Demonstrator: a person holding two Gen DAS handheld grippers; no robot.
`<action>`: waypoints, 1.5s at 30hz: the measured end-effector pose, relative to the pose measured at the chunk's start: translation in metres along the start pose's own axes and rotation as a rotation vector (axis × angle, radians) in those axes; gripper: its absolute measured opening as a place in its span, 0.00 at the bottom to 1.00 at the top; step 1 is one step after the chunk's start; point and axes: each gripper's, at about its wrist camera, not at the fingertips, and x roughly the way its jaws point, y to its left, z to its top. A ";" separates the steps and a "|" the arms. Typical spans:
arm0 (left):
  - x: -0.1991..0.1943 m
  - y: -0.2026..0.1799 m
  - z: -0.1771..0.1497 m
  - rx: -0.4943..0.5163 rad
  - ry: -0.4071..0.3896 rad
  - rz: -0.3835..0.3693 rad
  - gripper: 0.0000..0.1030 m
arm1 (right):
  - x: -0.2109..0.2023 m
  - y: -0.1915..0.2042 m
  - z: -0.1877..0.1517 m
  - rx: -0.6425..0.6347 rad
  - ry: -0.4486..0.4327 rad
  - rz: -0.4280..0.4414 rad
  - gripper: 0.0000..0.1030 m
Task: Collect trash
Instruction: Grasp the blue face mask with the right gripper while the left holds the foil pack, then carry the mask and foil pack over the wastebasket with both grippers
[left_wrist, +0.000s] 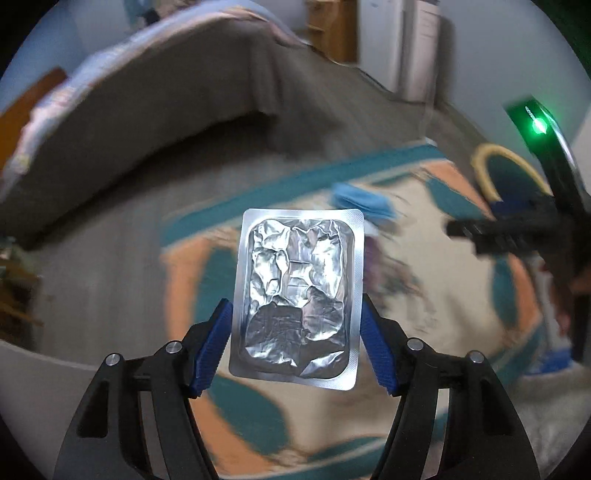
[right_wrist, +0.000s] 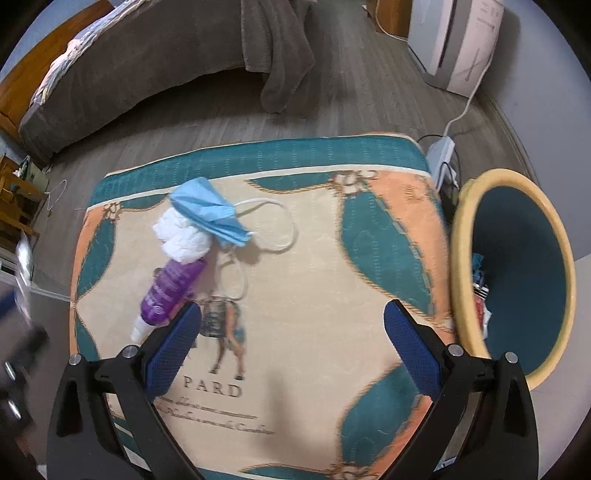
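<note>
My left gripper (left_wrist: 295, 325) is shut on a silver foil blister pack (left_wrist: 297, 295), held upright by its side edges above the patterned cloth (left_wrist: 443, 258). My right gripper (right_wrist: 291, 332) is open and empty, low over the same cloth (right_wrist: 332, 295). On the cloth lie a blue face mask (right_wrist: 210, 210) with white loops, a crumpled white tissue (right_wrist: 181, 236) and a purple tube (right_wrist: 170, 291), all touching, left of the right gripper. The yellow-rimmed bin (right_wrist: 517, 273) with a teal inside stands at the right and holds some trash. The mask (left_wrist: 362, 201) and bin (left_wrist: 509, 177) show blurred in the left wrist view.
A grey-covered bed (right_wrist: 147, 74) lies beyond on the wood floor (right_wrist: 351, 92). A white appliance (right_wrist: 461, 44) with a cable and power strip (right_wrist: 441, 155) stands at the back right. Wooden furniture (right_wrist: 14, 192) is at the left. The right gripper's body (left_wrist: 517, 229) crosses the left wrist view.
</note>
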 end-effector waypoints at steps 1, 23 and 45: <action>0.001 0.006 0.002 -0.019 -0.002 0.009 0.66 | 0.001 0.005 0.001 -0.015 -0.002 -0.002 0.94; 0.069 0.036 0.041 -0.086 0.060 -0.052 0.67 | 0.064 0.040 0.048 -0.160 -0.027 -0.003 0.60; 0.061 0.021 0.047 -0.113 0.036 -0.061 0.67 | 0.026 0.027 0.055 -0.155 -0.059 0.099 0.01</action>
